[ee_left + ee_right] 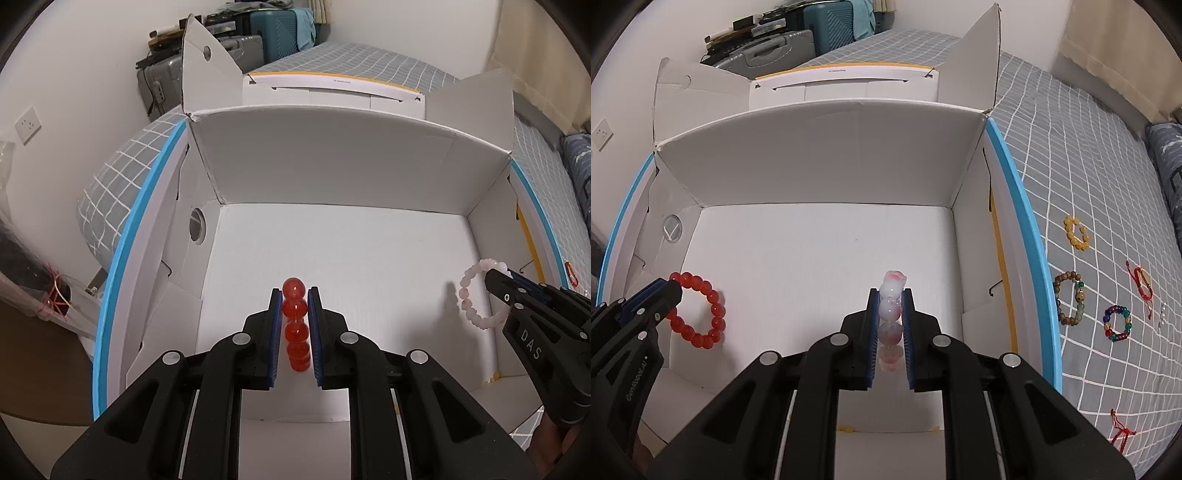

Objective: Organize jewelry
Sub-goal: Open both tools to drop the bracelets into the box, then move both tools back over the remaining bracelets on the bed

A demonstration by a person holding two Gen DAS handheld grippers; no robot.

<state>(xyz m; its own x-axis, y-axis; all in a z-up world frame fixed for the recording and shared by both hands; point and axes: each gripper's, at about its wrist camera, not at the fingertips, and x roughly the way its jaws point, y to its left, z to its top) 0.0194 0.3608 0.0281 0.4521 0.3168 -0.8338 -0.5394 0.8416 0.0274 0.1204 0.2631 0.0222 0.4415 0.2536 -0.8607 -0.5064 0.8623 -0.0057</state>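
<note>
We see the left gripper (294, 295) clamped on a red glass-bead bracelet (295, 325), edge-on, ring running up frame centre. The right gripper (890, 295) pinches a pale pink bead bracelet (891, 321) likewise. Both hang inside the open white cardboard box (820, 162).

Suitcases (258, 40) by wall, wall socket (27, 124), perhaps curtain (1108, 44).
</note>
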